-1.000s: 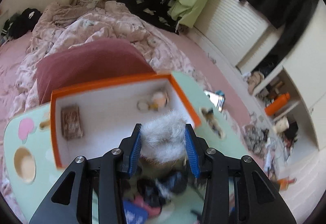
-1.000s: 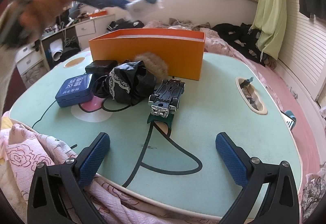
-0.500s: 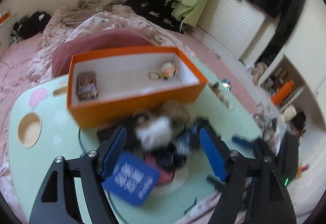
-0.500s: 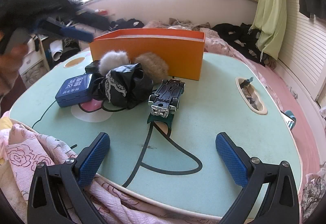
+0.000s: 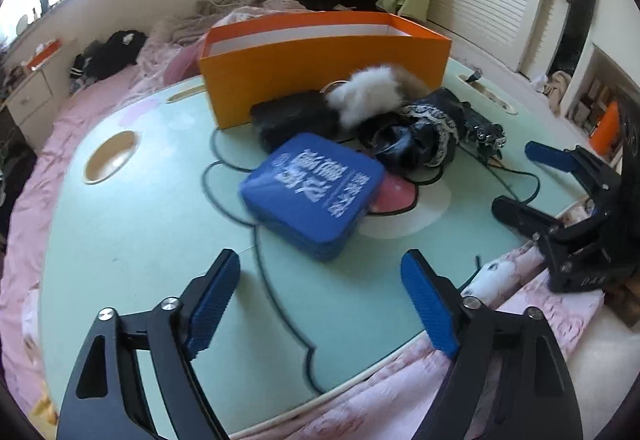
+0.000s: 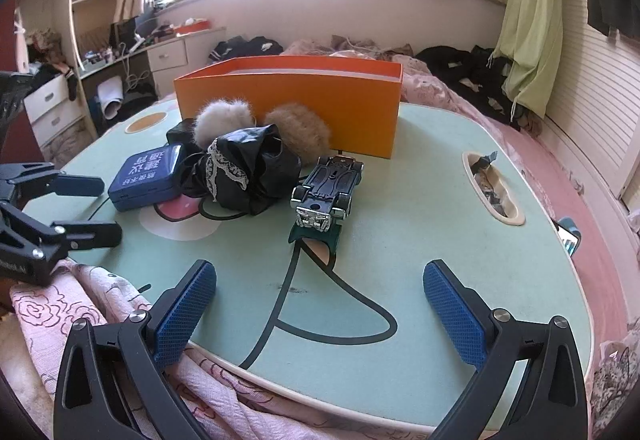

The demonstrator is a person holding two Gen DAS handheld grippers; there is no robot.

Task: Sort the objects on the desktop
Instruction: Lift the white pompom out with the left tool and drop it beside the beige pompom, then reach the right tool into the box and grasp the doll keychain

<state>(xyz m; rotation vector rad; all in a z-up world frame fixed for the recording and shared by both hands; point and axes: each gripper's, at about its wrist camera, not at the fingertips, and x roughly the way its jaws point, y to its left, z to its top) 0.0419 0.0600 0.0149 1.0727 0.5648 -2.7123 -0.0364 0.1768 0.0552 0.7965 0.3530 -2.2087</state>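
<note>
The blue case lies flat on the desk, its long axis running diagonally from near-left to far-right in the left wrist view, 1 corner toward us. Behind it, touching or nearly so, we log a pile: a black pouch, a white pom-pom, a tan pom-pom and a black lace bag. The toy car sits just right of the pile, belly up, nose toward the near edge. The orange box stands behind the pile, open side up. Bare desk spreads to the near edge and on the right, out to the slot. Left gripper: jaws spread wide, holding nothing. Right gripper: jaws spread wide, holding nothing.
</note>
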